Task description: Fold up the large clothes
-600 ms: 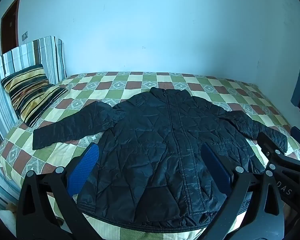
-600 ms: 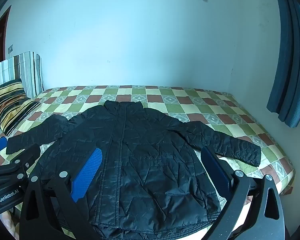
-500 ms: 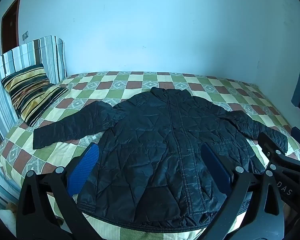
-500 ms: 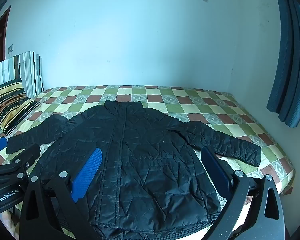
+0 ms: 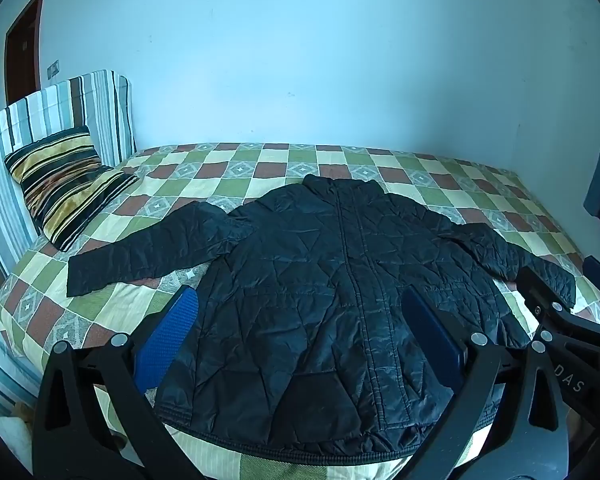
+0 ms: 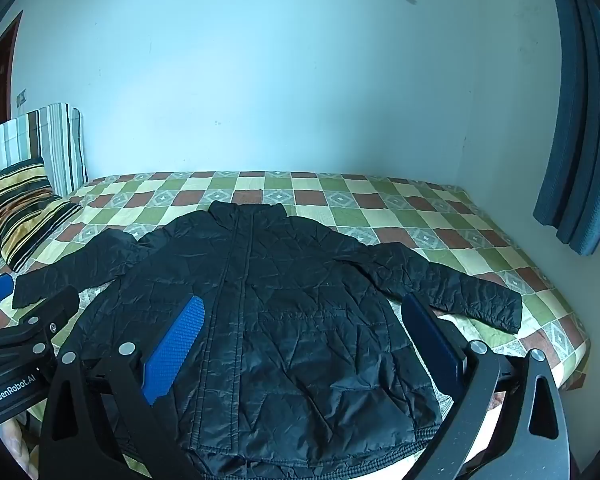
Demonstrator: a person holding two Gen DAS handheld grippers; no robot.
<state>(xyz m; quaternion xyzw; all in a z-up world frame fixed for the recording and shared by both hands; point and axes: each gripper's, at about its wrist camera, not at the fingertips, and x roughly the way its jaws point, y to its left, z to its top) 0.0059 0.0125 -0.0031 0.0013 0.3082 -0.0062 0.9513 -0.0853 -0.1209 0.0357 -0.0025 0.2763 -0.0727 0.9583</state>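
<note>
A black quilted jacket point(image 5: 332, 280) lies front-up on a checkered bed point(image 5: 260, 168), sleeves spread wide, laid out ready for folding. The left gripper point(image 5: 300, 344) and right gripper point(image 6: 300, 340) hover above its hem, jaws spread, holding nothing.

Jacket point(image 5: 332, 292) spread on bed point(image 5: 236, 188), pillow point(image 5: 64, 188) far left
</note>
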